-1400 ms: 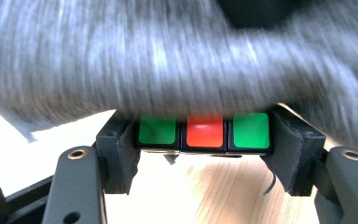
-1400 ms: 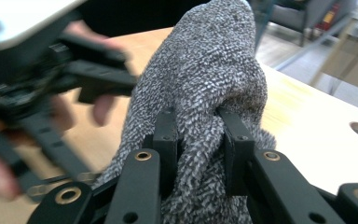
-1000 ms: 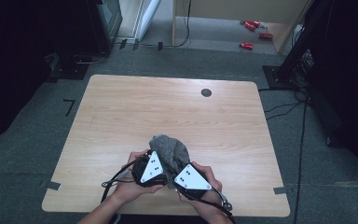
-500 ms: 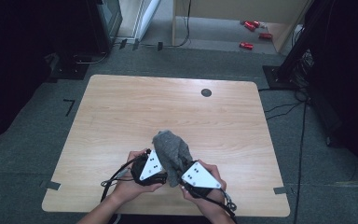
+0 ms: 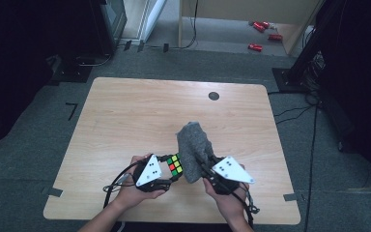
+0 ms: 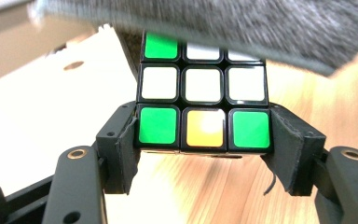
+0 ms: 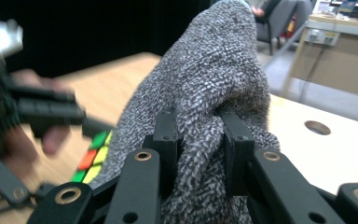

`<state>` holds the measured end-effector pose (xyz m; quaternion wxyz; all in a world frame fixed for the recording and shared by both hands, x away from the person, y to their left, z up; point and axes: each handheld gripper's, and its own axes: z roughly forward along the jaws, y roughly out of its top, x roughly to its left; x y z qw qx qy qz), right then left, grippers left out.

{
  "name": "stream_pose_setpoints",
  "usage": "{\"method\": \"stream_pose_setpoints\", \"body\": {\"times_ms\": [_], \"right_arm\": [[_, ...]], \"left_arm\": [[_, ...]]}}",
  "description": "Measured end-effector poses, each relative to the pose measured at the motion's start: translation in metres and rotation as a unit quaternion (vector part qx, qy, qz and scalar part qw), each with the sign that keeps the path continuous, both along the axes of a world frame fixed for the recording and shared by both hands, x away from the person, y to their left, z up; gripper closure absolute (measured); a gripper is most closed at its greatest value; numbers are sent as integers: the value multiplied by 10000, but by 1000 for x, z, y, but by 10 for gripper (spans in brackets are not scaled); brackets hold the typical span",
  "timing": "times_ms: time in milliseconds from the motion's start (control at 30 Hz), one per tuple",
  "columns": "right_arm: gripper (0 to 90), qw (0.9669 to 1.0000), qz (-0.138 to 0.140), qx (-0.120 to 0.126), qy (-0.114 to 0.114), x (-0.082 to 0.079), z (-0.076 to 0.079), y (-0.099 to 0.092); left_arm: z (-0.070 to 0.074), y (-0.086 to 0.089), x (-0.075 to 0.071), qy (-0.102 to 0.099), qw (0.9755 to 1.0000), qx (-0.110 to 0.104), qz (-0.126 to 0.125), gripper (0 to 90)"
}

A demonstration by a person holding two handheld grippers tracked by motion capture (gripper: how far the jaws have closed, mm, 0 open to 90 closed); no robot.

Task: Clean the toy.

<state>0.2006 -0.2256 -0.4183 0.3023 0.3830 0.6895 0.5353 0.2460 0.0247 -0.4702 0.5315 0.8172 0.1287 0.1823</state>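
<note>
- Left gripper [image 6: 204, 140] clamps the puzzle cube [image 6: 203, 105] by its lowest row, pads on both sides.
- Right gripper [image 7: 198, 140] pinches the grey cloth [image 7: 209, 79], bunched between its jaws, draping beside the cube.

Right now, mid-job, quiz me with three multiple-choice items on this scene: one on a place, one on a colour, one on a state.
1. Where is the grey cloth relative to the puzzle cube in the high view?
A. To its right
B. Far across the table
C. On the floor

2. On the cube face in the left gripper view, what colour is the bottom middle sticker?
A. Blue
B. Orange
C. Red

3. What is the right claw doing?
A. Hanging open
B. Shut on the cube
C. Shut on the cloth

Answers: 1 A, the cloth hangs beside the cube's right edge. 2 B, orange sits between two greens. 3 C, both jaws pinch the bunched cloth.
</note>
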Motion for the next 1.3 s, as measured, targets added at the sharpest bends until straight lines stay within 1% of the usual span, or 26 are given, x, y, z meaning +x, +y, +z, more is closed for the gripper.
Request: {"method": "stream_pose_setpoints", "body": {"times_ms": [33,67,133,167,233,300,367,400,467,500,567,600,667,700,767,800,833,867,933,1000,1033,1100,1167,1200,1233,1300], "right_arm": [[730,9996,102,276,-2,0,2,-5],[730,9986,245,467,-41,0,3,-8],[729,9969,450,643,-20,1,4,-9],[729,9957,545,746,102,1,3,-8],[730,9938,652,852,296,3,-2,-5],[729,9923,729,909,430,7,-8,-3],[729,9919,730,899,526,10,-11,-5],[729,9922,680,862,593,12,-12,-6],[729,9950,432,626,654,15,-15,-8],[729,9955,385,560,660,16,-16,-10],[729,9952,315,604,707,18,-19,-13],[730,9950,296,664,686,18,-18,-14],[729,9941,340,875,544,15,-14,-16],[729,9930,456,1009,401,12,-10,-17],[728,9907,672,1157,243,7,-4,-16],[728,9890,824,1212,180,5,-2,-14],[728,9883,931,1200,152,3,0,-11],[728,9888,982,1110,164,3,0,-7],[728,9903,946,976,295,4,-4,-2],[729,9899,851,1035,451,8,-10,-3],[730,9902,772,1025,559,11,-13,-5],[730,9922,553,838,734,16,-17,-8],[730,9921,391,810,878,20,-20,-13],[730,9916,353,876,887,20,-20,-15],[729,9912,370,962,834,20,-18,-17],[727,9896,504,1159,690,16,-12,-18]], "left_arm": [[0,2,0,-43,9999,-115,-32,351],[1,4,-1,-99,9997,-228,-60,351],[3,8,-2,-157,9987,-454,-159,351],[4,9,-3,-194,9983,-528,-168,351],[8,11,-5,-236,9974,-661,-184,351],[11,12,-6,-283,9973,-665,-138,351],[12,14,-6,-301,9969,-708,-134,351],[13,15,-6,-269,9966,-771,-144,351],[14,17,-4,-215,9960,-851,-144,351],[14,17,-3,-198,9960,-856,-148,351],[13,18,-3,-177,9962,-840,-148,351],[13,18,-2,-165,9964,-820,-147,351],[11,17,-2,-148,9967,-780,-149,351],[11,17,-2,-136,9968,-770,-161,351],[10,15,-3,-146,9970,-736,-194,351],[10,14,-3,-160,9971,-717,-219,351],[10,13,-4,-159,9971,-704,-230,351],[10,12,-4,-165,9972,-695,-232,351],[11,12,-5,-184,9972,-684,-228,351],[11,14,-5,-196,9971,-706,-198,351],[12,15,-5,-169,9968,-763,-191,351],[14,18,-2,-73,9958,-899,-180,351],[14,21,0,11,9946,-1017,-187,351],[14,21,1,24,9946,-1020,-183,351],[14,21,1,27,9948,-1004,-186,351],[13,21,1,25,9953,-944,-213,351]]}}
